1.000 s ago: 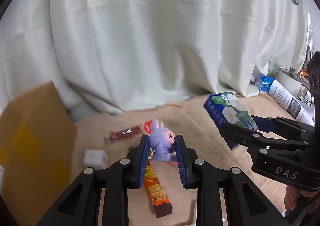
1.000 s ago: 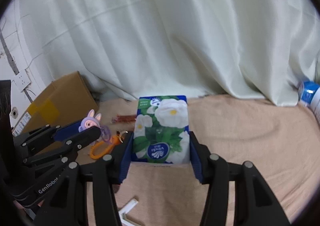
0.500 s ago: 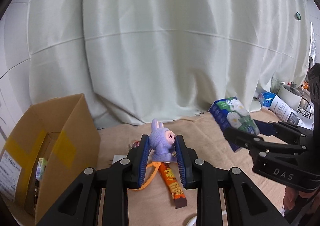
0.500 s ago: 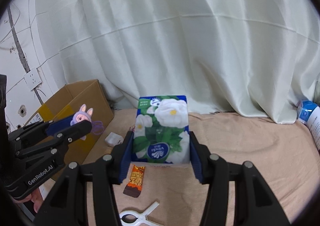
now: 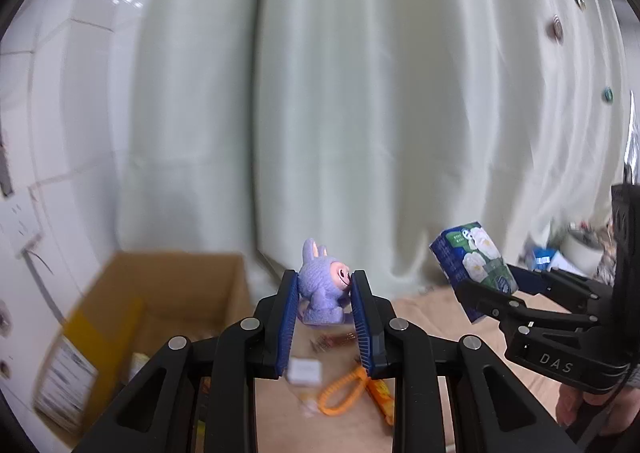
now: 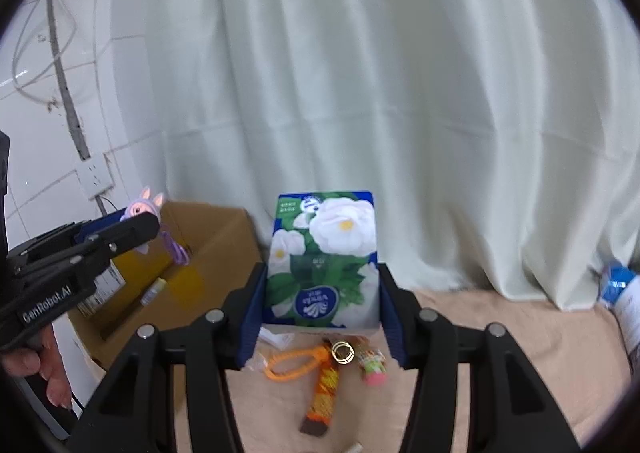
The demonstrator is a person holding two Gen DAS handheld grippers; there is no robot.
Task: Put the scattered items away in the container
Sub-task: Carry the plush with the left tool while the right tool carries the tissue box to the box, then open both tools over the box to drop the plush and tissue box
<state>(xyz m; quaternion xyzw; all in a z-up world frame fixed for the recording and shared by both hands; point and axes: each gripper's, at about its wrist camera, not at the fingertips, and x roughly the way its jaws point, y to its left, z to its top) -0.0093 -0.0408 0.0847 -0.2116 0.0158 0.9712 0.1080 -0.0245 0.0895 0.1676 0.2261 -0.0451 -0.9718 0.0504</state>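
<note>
My left gripper (image 5: 325,295) is shut on a purple bunny toy (image 5: 322,287), held in the air just right of the open cardboard box (image 5: 132,317). In the right wrist view the same bunny toy (image 6: 145,209) hangs over the cardboard box (image 6: 208,249), its purple cord dangling. My right gripper (image 6: 322,301) is shut on a blue tissue pack with white flowers (image 6: 324,257), raised above the cloth; the tissue pack (image 5: 472,263) also shows at the right of the left wrist view.
On the tan cloth (image 6: 500,333) lie an orange loop strap (image 6: 290,363), an orange snack bar (image 6: 322,393), a pink-green candy (image 6: 372,363), a gold ring (image 6: 343,352) and a small white packet (image 5: 305,369). A pale curtain (image 6: 360,93) hangs behind. Blue-white bottles (image 6: 624,289) lie far right.
Both grippers have risen and swung left toward the box, each keeping its item. The bunny toy now hangs over the box opening.
</note>
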